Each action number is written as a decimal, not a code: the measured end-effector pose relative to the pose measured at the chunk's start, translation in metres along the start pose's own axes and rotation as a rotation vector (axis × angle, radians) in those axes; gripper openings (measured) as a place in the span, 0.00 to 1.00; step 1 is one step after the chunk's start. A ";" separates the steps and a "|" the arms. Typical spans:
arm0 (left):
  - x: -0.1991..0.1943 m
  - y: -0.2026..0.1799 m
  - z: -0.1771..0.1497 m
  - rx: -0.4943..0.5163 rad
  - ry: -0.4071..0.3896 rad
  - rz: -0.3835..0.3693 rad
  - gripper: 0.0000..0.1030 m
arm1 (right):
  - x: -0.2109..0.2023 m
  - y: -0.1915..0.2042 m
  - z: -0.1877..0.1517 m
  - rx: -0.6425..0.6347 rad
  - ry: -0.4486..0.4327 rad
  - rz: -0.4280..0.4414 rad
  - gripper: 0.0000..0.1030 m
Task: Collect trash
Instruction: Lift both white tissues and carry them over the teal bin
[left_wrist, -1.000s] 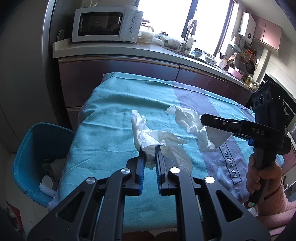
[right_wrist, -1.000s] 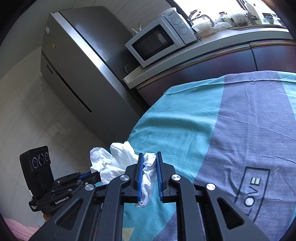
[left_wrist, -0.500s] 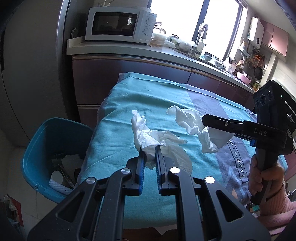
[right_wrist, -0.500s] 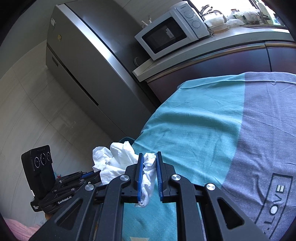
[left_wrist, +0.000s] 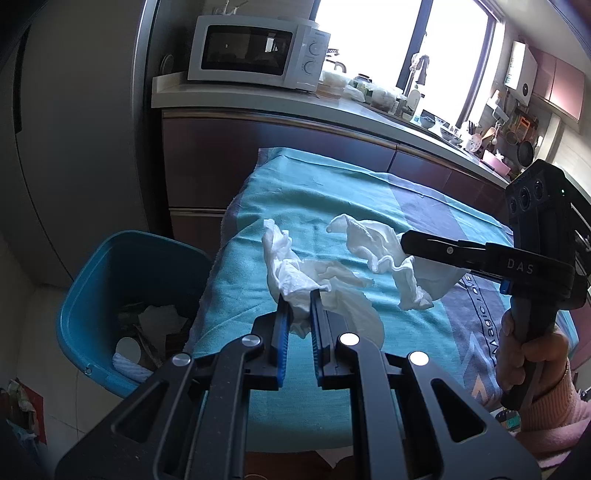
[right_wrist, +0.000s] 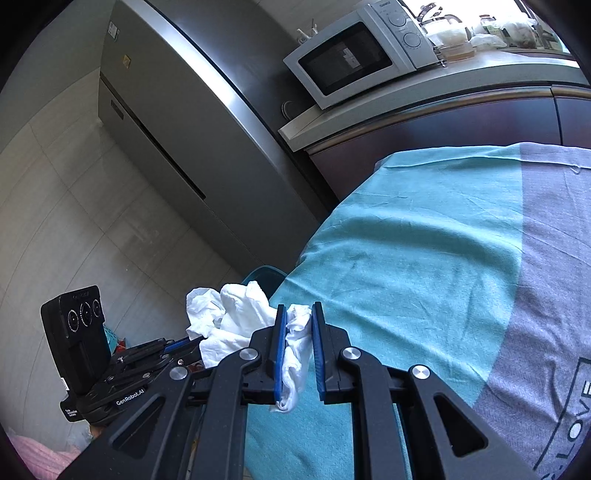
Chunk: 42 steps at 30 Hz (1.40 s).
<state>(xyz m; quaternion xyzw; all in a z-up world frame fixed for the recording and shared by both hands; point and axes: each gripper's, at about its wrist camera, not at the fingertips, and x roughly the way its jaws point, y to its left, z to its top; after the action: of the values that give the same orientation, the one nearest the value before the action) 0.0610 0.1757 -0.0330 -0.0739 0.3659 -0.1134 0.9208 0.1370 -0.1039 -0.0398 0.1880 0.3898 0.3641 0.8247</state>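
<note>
— Since a second ago the left view has swung over: the bin (left_wrist: 122, 291) now shows nearly whole where only part of it peeked in, and the microwave (left_wrist: 255, 51) sits more to the middle; both tissues keep their grips.

— Start with the left wrist view; what are things made of?

— Left gripper (left_wrist: 300, 306): black hard arms with silver rivets, blue ribbed pads, jaws narrow and clamped on a crumpled white tissue (left_wrist: 295, 273); soft, creased paper, its loose end fanned over the cloth (left_wrist: 332, 192); the cloth is teal towelling with a grey-violet band. The bin is smooth blue plastic, round-rimmed, on the floor just beside the table's left end, with paper scraps inside. The right gripper (left_wrist: 406, 242) reaches in from the right, a hand (left_wrist: 524, 354) in a pink ribbed sleeve on its handle; a second tissue (left_wrist: 391, 258) hangs from its tip, frilled along the edge.

— And the right wrist view?

— Right gripper (right_wrist: 298, 314): same blue pads, jaws narrow, pinching a twisted strip of that second tissue (right_wrist: 295, 347); the left gripper (right_wrist: 184, 345) lies low at the left with its tissue (right_wrist: 229, 314) bunched above it; a brushed-steel fridge (right_wrist: 177, 122) stands behind. More fridge and wall show than before, less of the cloth's (right_wrist: 406, 251) grey band; the bin's rim (right_wrist: 264, 273) now peeks past the table edge.
</note>
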 end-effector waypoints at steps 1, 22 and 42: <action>-0.001 0.001 0.000 -0.003 -0.001 0.002 0.11 | 0.001 0.001 0.000 -0.001 0.001 0.002 0.12; -0.013 0.018 -0.003 -0.041 -0.015 0.050 0.11 | 0.022 0.015 0.010 -0.036 0.029 0.032 0.12; -0.019 0.042 -0.004 -0.081 -0.023 0.105 0.11 | 0.051 0.032 0.017 -0.068 0.067 0.064 0.12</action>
<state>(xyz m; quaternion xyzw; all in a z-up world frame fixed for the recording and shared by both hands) 0.0519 0.2209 -0.0325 -0.0933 0.3631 -0.0493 0.9257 0.1578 -0.0454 -0.0359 0.1601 0.3985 0.4093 0.8050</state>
